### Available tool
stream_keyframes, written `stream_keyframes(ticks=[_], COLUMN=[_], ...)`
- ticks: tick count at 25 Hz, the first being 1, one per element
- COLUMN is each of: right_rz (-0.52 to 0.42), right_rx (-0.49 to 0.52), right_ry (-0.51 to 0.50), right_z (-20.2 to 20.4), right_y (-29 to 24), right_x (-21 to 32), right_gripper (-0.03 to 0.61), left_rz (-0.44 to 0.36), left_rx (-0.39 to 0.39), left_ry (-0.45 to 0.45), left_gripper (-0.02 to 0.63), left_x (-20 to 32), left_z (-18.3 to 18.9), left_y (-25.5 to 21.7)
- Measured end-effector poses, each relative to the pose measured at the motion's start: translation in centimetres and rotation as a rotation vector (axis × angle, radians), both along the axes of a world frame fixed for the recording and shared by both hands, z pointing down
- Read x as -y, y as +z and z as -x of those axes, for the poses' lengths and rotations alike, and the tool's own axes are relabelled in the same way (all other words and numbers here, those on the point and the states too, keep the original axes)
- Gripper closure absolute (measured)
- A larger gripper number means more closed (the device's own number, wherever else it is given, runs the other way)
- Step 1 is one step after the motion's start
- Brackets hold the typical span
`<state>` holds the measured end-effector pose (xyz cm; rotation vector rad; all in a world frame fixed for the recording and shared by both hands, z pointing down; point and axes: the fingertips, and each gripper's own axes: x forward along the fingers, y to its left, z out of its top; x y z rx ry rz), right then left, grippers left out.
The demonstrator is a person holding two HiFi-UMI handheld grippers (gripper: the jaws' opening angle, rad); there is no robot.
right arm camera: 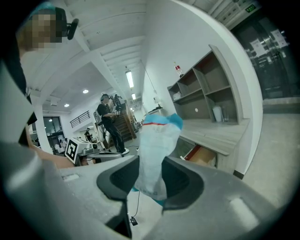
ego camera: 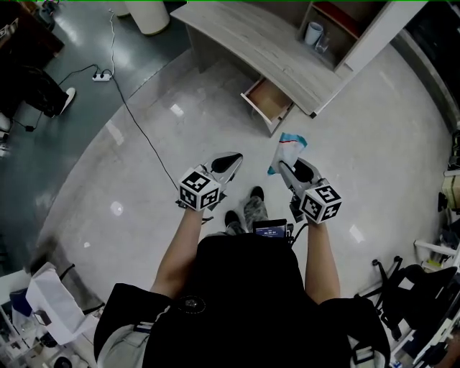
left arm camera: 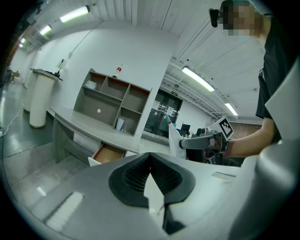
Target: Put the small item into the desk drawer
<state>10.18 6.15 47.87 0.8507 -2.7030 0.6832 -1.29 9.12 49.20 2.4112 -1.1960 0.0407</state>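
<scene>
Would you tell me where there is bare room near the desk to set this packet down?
The open drawer looks bare inside, bordered by its wooden walls. The desktop above it is bare along its visible length. The shelf cubby at the desk's end is occupied by a cup.

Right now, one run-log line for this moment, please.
right gripper: shut on packet | left gripper: shut, empty | drawer: open, packet not yet inside
</scene>
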Motion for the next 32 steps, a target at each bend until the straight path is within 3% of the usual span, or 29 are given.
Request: stream_keyframes(ticks=[23, 32], right_rz=[0.047, 0.076], right_rx=[0.078, 0.079], right_ry=[-0.108, -0.151], right_z=[-0.7, -0.9], right_y=[0.9, 1.9], right_x=[14.3, 16.2], right_gripper=[0.428, 0.428], left_rz=[0.029, 0.053], left_rx=[0.114, 0.127], left_ry=[-0.078, -0.146], left_gripper=[0.612, 0.611], left_x=[12.7, 14.0], left_z=[-0.7, -0.3], left_y=[-0.5, 0.1])
